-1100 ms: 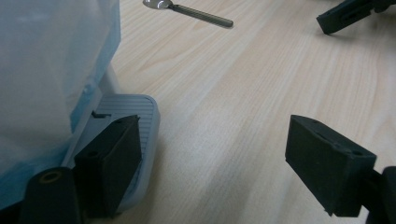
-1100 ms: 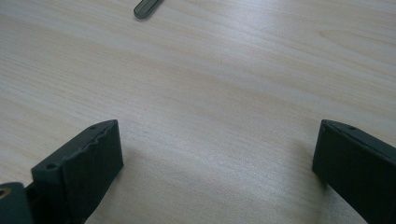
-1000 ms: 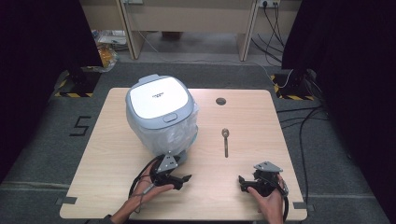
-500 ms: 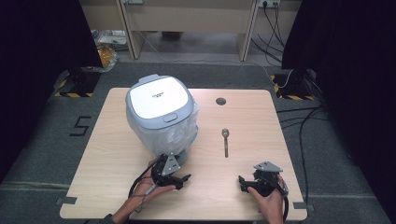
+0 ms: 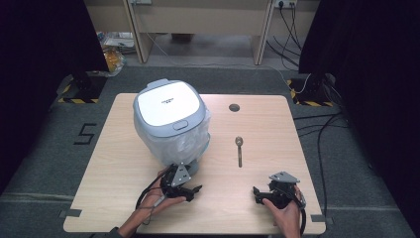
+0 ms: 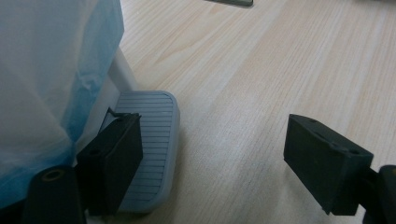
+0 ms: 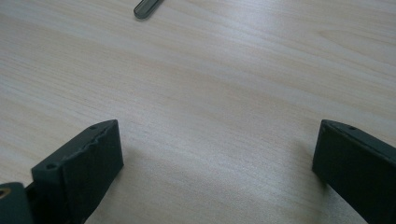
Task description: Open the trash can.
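Where it meets the table, white bin (image 5: 171, 116) wears blue plastic.

A light wooden table (image 5: 124, 163) stands on grey carpet (image 5: 44, 163). A "5" (image 5: 84, 134) is marked on the floor beside its left edge. Black curtains (image 5: 44, 39) hang on both sides. Pale cabinets (image 5: 198, 22) line the back, with cables (image 5: 322, 129) trailing right.

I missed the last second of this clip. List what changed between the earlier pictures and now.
Very little. The left hand-held gripper crept slightly toward the rice cooker, its open jaws now beside the grey ribbed tab at the cooker's base. Nothing was taken hold of or let go. The right hand-held gripper, open, the spoon and the cooker stayed where they were.
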`<state>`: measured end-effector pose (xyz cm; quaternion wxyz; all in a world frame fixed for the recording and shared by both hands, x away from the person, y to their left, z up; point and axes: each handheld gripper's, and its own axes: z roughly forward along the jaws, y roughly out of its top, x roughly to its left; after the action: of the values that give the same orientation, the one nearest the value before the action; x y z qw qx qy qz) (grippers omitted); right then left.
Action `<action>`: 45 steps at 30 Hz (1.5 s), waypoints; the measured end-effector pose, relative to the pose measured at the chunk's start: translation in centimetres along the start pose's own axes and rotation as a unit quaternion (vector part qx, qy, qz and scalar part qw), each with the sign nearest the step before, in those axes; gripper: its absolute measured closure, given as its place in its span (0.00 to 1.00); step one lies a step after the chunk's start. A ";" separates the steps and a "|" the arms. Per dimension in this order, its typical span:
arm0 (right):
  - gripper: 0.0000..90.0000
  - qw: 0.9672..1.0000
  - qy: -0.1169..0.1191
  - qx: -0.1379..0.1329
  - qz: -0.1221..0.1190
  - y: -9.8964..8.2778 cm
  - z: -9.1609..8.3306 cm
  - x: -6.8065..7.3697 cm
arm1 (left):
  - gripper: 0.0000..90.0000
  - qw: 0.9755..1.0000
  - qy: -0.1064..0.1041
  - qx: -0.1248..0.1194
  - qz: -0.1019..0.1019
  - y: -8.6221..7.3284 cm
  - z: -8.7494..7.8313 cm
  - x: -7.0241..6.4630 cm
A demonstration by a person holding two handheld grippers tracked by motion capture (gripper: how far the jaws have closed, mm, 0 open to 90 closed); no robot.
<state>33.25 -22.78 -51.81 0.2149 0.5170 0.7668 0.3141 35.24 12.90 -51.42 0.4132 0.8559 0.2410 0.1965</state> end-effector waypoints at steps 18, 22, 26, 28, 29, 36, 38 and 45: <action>0.02 1.000 0.000 0.000 0.000 0.0 0.0 0.0 | 0.25 1.000 -0.006 0.015 0.001 -0.4 0.5 0.2; 0.02 1.000 0.000 0.000 0.000 0.0 0.0 0.0 | 0.25 1.000 -0.008 0.020 0.001 -0.5 0.6 0.2; 0.02 1.000 0.000 0.001 0.000 0.0 0.0 0.0 | 0.25 1.000 -0.012 0.022 -0.004 -0.5 0.6 0.4; 0.02 1.000 0.000 0.001 0.000 0.0 0.0 0.0 | 0.25 1.000 -0.013 0.022 -0.004 -0.5 0.6 0.4; 0.02 1.000 0.000 0.000 0.000 0.0 0.0 0.0 | 0.25 1.000 -0.013 0.022 -0.004 -0.5 0.6 0.4; 0.02 1.000 0.000 0.000 -0.001 0.0 0.0 0.0 | 0.25 1.000 -0.012 0.022 -0.004 -0.5 0.6 0.4; 0.02 1.000 0.001 0.000 -0.001 0.0 0.0 0.0 | 0.25 1.000 -0.012 0.022 -0.005 -0.5 0.6 0.4; 0.11 1.000 0.003 -0.007 -0.002 0.0 -0.1 -0.1 | 0.25 1.000 -0.012 0.022 -0.005 -0.5 0.6 0.4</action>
<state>33.21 -22.92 -51.72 0.2166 0.5131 0.7660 0.3211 35.75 12.97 -52.11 0.3978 0.8660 0.2444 0.1793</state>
